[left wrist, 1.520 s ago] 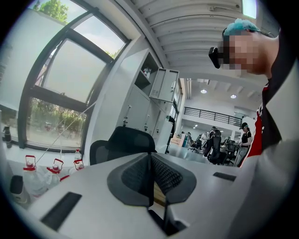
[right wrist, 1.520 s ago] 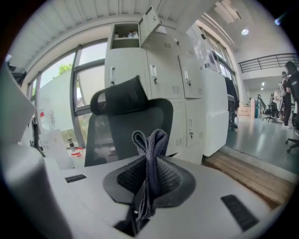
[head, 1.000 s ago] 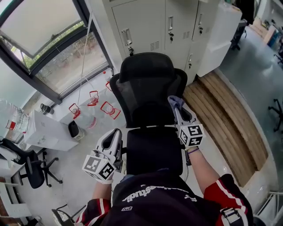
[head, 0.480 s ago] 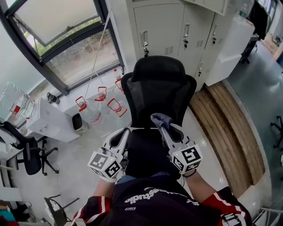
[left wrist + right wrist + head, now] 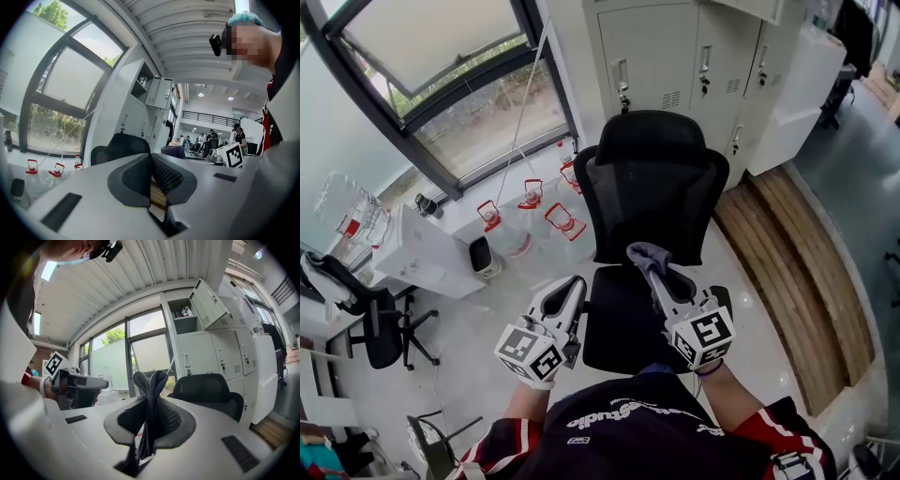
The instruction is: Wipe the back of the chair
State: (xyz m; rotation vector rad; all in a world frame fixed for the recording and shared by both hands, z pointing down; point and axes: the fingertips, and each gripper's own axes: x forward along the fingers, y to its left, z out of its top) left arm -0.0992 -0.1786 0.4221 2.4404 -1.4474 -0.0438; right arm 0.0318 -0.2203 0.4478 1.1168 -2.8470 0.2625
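Note:
A black mesh office chair (image 5: 652,183) stands in front of me, its back and headrest facing white lockers. My right gripper (image 5: 649,258) is shut on a grey cloth (image 5: 643,253), held above the seat (image 5: 623,323) just in front of the lower backrest. The cloth (image 5: 149,394) stands bunched between the shut jaws in the right gripper view, with the chair (image 5: 208,390) beyond. My left gripper (image 5: 573,289) hovers at the seat's left edge, shut with nothing in it. The left gripper view shows the chair (image 5: 119,146) ahead.
White lockers (image 5: 694,52) stand behind the chair. A large window (image 5: 431,84) is at the left, with water jugs with red handles (image 5: 530,202) on the floor below it. Wooden planks (image 5: 792,262) lie at the right. Another black chair (image 5: 370,323) is at far left.
My right gripper with the cloth has come down from the right side of the backrest to a spot over the seat. The left gripper stays by the seat's left edge.

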